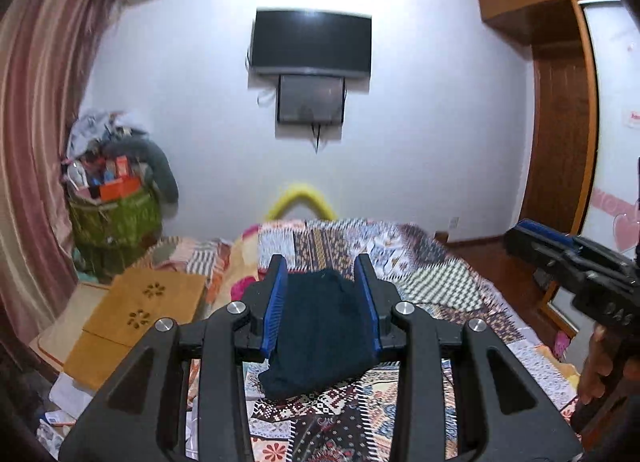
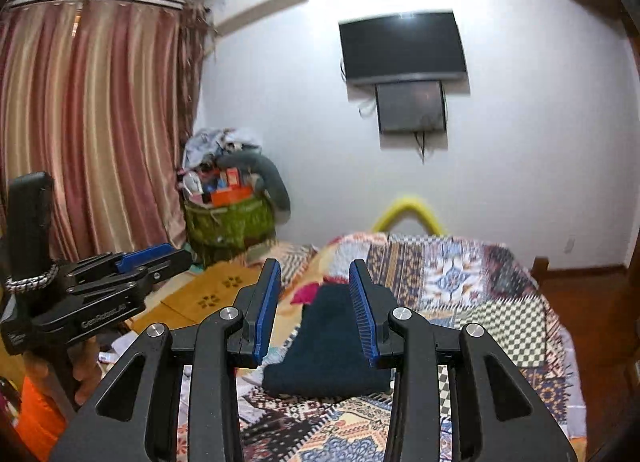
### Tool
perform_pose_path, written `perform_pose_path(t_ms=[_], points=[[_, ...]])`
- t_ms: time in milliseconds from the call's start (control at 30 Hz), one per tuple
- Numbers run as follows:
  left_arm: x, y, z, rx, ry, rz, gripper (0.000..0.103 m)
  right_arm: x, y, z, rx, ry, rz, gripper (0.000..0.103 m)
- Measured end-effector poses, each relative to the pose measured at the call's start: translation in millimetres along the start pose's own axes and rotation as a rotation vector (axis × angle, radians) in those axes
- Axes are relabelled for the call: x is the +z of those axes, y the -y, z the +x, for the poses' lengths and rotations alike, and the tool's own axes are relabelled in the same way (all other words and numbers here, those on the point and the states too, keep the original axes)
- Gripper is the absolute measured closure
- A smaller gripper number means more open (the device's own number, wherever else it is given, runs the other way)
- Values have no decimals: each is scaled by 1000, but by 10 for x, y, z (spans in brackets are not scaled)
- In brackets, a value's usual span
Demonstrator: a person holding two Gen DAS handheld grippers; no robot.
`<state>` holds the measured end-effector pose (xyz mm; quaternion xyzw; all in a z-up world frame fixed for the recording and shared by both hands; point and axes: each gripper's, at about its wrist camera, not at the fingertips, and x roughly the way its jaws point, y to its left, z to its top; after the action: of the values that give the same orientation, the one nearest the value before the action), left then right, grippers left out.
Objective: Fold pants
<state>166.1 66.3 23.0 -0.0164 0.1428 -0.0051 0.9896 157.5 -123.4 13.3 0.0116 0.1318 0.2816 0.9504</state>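
The dark navy pants [image 1: 320,334] [image 2: 332,346] lie as a compact folded bundle on the patchwork bedspread [image 1: 432,286] [image 2: 460,282]. Both grippers hang above the bed and point toward the far wall. In the left wrist view my left gripper [image 1: 320,262] is open, its blue pads apart, and the pants show through the gap well below it. My right gripper [image 2: 314,266] is open in the same way, with nothing between its pads. Each gripper appears in the other's view: the right gripper [image 1: 540,246] at the right edge, the left gripper [image 2: 156,258] at the left, held by a hand.
A wall-mounted TV [image 1: 312,41] faces the bed. A green basket [image 1: 116,217] piled with clutter stands by the striped curtain [image 1: 44,121]. Tan wooden boards [image 1: 132,314] lie left of the bed. A wooden wardrobe [image 1: 560,101] stands at the right, and a yellow hoop [image 1: 300,197] rises beyond the bed's far end.
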Motion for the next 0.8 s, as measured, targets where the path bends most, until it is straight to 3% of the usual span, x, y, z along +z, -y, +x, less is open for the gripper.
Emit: perform_pose_path(t_ms=[67, 133, 300, 333, 433, 800], points=[[-31, 61, -285, 24, 46, 14, 59, -21, -90, -137, -4, 15, -11, 71], [-64, 96, -465, 35, 72, 8, 44, -57, -141, -255, -20, 19, 1, 67], [-139, 143, -695, 55, 94, 3, 15, -128, -188, -438, -63, 36, 15, 22], [-153, 142, -718, 55, 94, 0, 9, -131, -211, -487, -82, 47, 0, 18], [-192, 138, -736, 50, 97, -17, 3, -142, -258, -585, -131, 76, -23, 0], [-268, 167, -824, 59, 89, -28, 0, -221, -187, -558, -166, 56, -24, 0]])
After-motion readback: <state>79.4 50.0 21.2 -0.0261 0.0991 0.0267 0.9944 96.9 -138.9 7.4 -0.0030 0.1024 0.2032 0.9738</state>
